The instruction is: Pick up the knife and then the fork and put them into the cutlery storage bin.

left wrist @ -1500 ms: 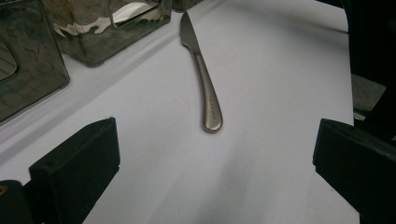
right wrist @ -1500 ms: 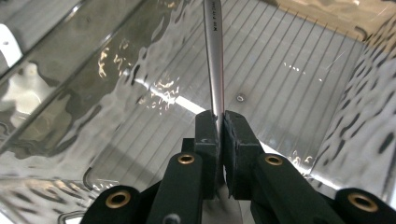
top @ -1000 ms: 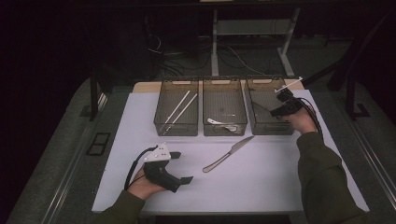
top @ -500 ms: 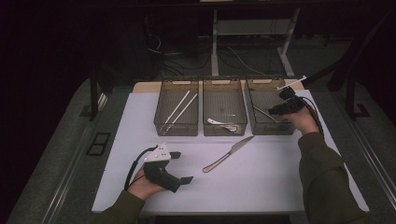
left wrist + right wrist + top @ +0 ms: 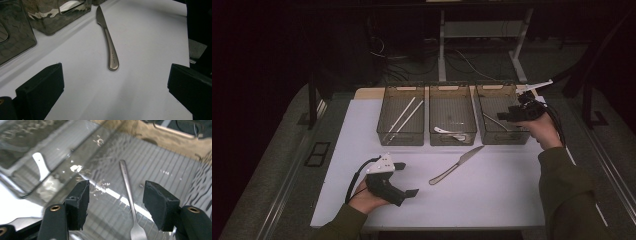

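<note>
Dim lab, white table [image 5: 512, 195], floor cables [image 5: 462, 62] (tangled), metal frame legs [image 5: 442, 45]

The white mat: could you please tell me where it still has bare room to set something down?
The white mat is bare from the knife across to the right forearm, and along its left edge beside the left bin. It is crowded along the far edge, where three bins stand side by side, and around the left gripper.
</note>
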Tool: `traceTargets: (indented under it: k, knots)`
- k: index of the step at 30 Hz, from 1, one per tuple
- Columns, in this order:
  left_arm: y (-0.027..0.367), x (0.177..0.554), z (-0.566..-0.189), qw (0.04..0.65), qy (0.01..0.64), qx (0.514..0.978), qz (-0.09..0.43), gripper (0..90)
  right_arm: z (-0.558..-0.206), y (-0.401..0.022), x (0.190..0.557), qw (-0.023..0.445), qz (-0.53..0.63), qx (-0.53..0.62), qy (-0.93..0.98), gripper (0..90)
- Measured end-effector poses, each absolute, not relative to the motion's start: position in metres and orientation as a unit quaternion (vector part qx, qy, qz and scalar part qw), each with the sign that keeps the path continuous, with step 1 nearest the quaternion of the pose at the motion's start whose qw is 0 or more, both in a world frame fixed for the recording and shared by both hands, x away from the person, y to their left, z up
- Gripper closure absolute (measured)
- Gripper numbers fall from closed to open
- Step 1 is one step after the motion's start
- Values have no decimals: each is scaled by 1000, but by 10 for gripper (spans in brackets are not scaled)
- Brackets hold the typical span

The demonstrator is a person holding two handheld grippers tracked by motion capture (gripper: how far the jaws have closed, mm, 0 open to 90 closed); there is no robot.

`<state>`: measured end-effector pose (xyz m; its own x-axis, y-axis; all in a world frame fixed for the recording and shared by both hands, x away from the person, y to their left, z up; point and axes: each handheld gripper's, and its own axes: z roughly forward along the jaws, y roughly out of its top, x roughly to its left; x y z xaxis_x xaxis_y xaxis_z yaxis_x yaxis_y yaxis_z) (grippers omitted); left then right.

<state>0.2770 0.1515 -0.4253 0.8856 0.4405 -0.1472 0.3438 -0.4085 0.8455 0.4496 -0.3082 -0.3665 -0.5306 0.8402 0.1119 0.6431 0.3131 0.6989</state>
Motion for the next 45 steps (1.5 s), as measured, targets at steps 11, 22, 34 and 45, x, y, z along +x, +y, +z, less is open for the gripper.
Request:
traceTargets:
  k: [11, 22, 34, 45]
  knots:
    - [152, 276, -425, 490, 234, 838, 50, 0, -349, -299, 410, 127, 407, 420, 801, 377]
    - [152, 276, -425, 490, 236, 838, 49, 0, -360, -281, 375, 112, 410, 374, 824, 615]
    - [151, 275, -425, 490, 235, 838, 50, 0, -394, -251, 374, 117, 377, 374, 839, 892]
    - [151, 275, -425, 489, 234, 839, 49, 0, -423, -231, 387, 136, 335, 397, 844, 896]
